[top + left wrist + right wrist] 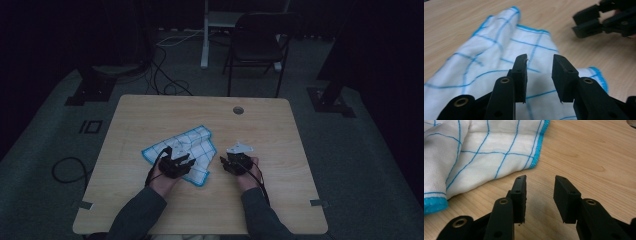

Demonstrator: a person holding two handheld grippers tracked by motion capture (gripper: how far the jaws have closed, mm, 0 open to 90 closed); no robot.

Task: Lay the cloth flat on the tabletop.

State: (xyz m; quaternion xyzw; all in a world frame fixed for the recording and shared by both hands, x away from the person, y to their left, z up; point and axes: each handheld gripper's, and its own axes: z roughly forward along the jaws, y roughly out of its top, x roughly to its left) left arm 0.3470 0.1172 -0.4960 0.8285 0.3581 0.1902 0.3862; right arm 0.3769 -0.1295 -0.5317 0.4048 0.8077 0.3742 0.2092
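Dim room, wooden table (150, 210) nearest me. At its near centre, my left gripper (184, 161) hovers over the near edge of the white, blue-checked cloth (197, 142), jaws apart and empty. My right gripper (223, 162) sits just right of the cloth, jaws parted over bare wood. I judge a fold is in progress; next move requires gripping the near-right hem. Farther off stands a chair (255, 45).

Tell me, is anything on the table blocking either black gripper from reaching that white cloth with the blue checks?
Nothing visible is. The left gripper hangs open right over the white cloth with blue grid lines and blue hem. The right gripper is open beside it, with bare wooden table between its jaws and the cloth's edge.
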